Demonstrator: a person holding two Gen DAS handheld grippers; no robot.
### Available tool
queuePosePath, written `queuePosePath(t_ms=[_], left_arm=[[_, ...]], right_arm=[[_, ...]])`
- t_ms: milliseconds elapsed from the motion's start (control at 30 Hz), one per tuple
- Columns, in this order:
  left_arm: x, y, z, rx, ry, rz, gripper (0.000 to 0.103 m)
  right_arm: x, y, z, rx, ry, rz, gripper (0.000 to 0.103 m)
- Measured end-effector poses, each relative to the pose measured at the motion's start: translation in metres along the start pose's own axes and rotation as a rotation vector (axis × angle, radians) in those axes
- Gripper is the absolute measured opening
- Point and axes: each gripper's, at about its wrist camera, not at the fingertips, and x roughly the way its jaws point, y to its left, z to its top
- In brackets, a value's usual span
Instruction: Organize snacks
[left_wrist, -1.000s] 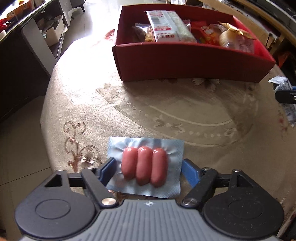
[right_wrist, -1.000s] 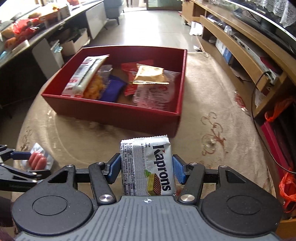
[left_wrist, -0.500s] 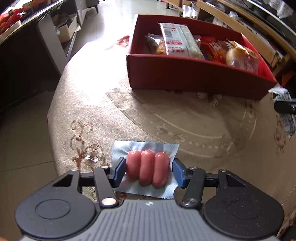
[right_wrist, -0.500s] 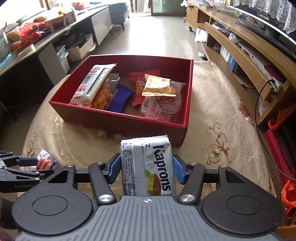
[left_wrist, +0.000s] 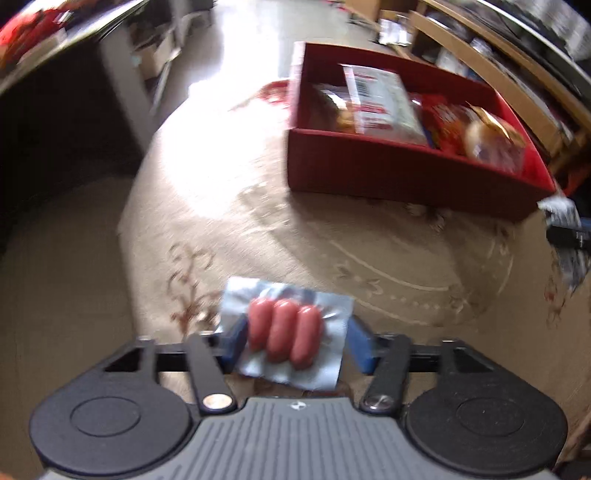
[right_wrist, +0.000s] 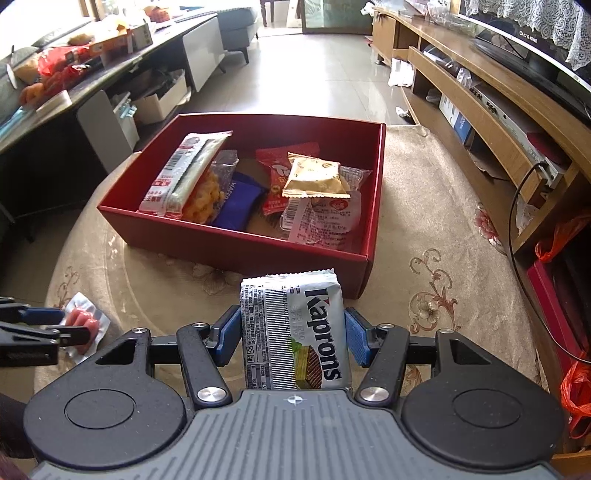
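Beige tablecloth (left_wrist: 229, 206); sausage pack (left_wrist: 284, 334): three pink links, clear wrap.

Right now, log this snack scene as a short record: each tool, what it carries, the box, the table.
left tool: jaws opening; sausage pack between them, pads touching its film edges
right tool: closed on the Kaprons wafer pack, gripped by its two long sides
red box: open-topped, on the table beyond both tools, several snack packs inside
table: round, covered with a patterned beige cloth
picture quality: left wrist view blurred, right wrist view sharp
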Motion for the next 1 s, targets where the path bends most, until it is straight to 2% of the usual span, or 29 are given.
queuePosePath(t_ms=[100, 200, 267, 300, 333, 367, 467, 567, 633, 733, 800, 867, 933, 1000], left_arm=[[0.0, 0.012, -0.005, -0.079, 0.008, 0.045, 0.066], [0.012, 0.028, -0.011, -0.208, 0.067, 0.035, 0.068], [0.026, 0.028, -0.011, -0.221, 0.098, 0.016, 0.067], [0.031, 0.025, -0.009, -0.225, 0.11, 0.002, 0.071], [0.032, 0.021, -0.008, -0.23, 0.1, 0.014, 0.072], [0.031, 0.016, -0.007, -0.222, 0.083, -0.006, 0.071], [0.032, -0.007, 0.0, -0.126, 0.065, -0.151, 0.068], [0.038, -0.034, 0.019, 0.033, 0.02, -0.101, 0.068], [0.045, -0.041, 0.031, 0.057, 0.025, -0.071, 0.068], [0.048, -0.046, 0.038, 0.087, 0.035, -0.106, 0.069], [0.053, -0.051, 0.041, 0.11, 0.06, -0.113, 0.074], [0.06, -0.048, 0.044, 0.0, 0.072, -0.086, 0.076], [0.066, -0.046, 0.047, -0.124, 0.058, -0.083, 0.087], [0.071, -0.053, 0.047, -0.192, 0.044, -0.041, 0.087]], right_arm=[[0.0, 0.002, 0.001, -0.01, -0.002, 0.005, 0.066], [-0.001, 0.004, 0.002, -0.015, -0.006, 0.015, 0.066], [-0.002, 0.006, 0.002, -0.02, -0.011, 0.021, 0.066], [-0.003, 0.006, 0.002, -0.021, -0.012, 0.021, 0.066], [-0.003, 0.005, 0.003, -0.018, -0.013, 0.02, 0.066], [-0.004, 0.004, 0.003, -0.014, -0.015, 0.021, 0.066], [-0.005, 0.0, 0.004, 0.001, -0.017, 0.027, 0.066], [-0.005, -0.001, 0.004, 0.009, -0.018, 0.029, 0.064], [-0.005, -0.001, 0.003, 0.01, -0.019, 0.03, 0.064], [-0.004, -0.005, 0.003, 0.01, -0.01, 0.02, 0.064], [0.0, -0.009, 0.003, 0.018, 0.005, 0.014, 0.064], [0.005, -0.011, 0.001, 0.014, 0.021, 0.008, 0.064], [0.009, -0.011, -0.001, 0.012, 0.036, 0.002, 0.065], [0.012, -0.011, -0.003, 0.011, 0.046, -0.002, 0.065]])
